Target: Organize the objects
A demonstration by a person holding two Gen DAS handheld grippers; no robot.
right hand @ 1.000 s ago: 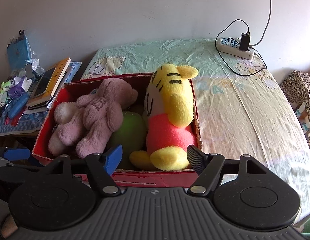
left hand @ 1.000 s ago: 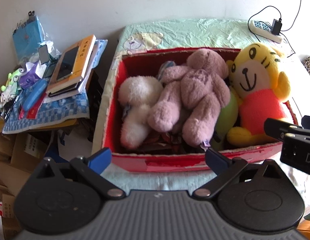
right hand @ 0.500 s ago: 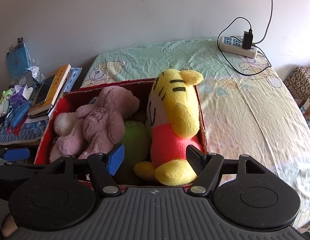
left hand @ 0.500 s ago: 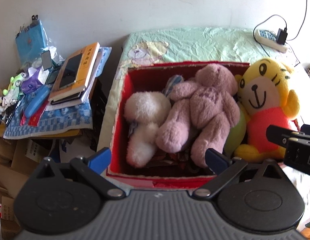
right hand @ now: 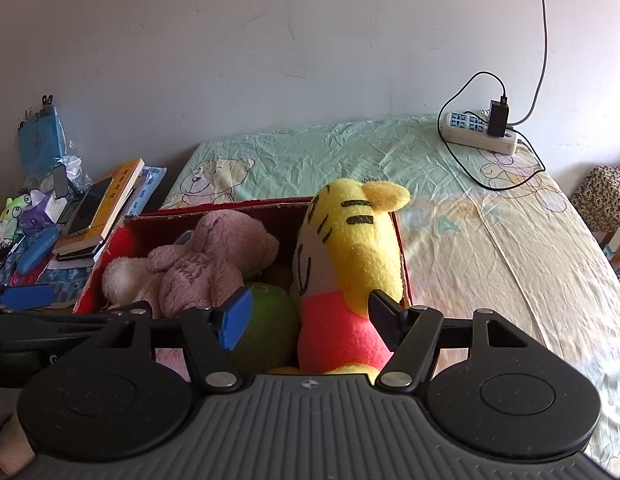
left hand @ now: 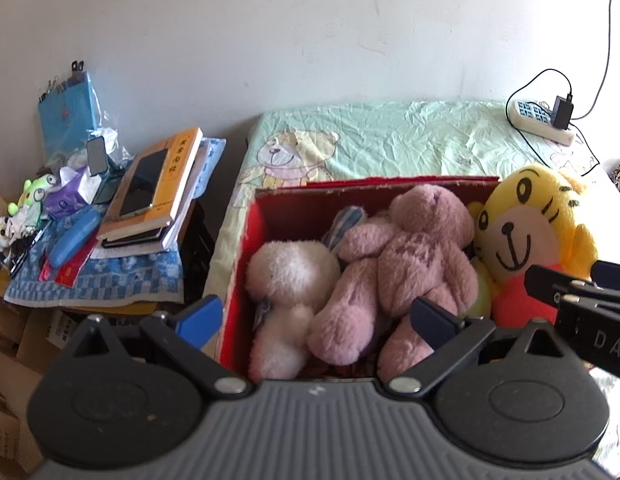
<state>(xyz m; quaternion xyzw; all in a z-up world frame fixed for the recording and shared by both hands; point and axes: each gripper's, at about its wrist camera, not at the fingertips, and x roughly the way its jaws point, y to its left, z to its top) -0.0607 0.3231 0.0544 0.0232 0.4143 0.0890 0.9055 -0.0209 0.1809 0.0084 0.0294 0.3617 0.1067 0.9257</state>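
A red cardboard box (left hand: 245,248) (right hand: 404,264) sits on the bed and holds soft toys. A pink plush bear (left hand: 414,256) (right hand: 205,264) lies in the middle, a white plush toy (left hand: 285,276) (right hand: 117,278) at its left. A yellow tiger toy in a pink shirt (left hand: 526,236) (right hand: 350,264) sits upright at the box's right end, next to a green ball (right hand: 265,316). My left gripper (left hand: 314,318) is open and empty over the box's near left side. My right gripper (right hand: 310,318) is open and empty, its jaws either side of the tiger's body, not touching it.
A side table at the left carries stacked books with a phone on top (left hand: 149,188), a blue case (left hand: 73,236) and small clutter. A power strip with a plugged charger and cable (right hand: 480,132) lies at the bed's far right. The bed sheet (right hand: 490,240) spreads right of the box.
Both grippers have pulled back and risen, so the box and toys sit lower and nearer in both views. Both stay open and empty.
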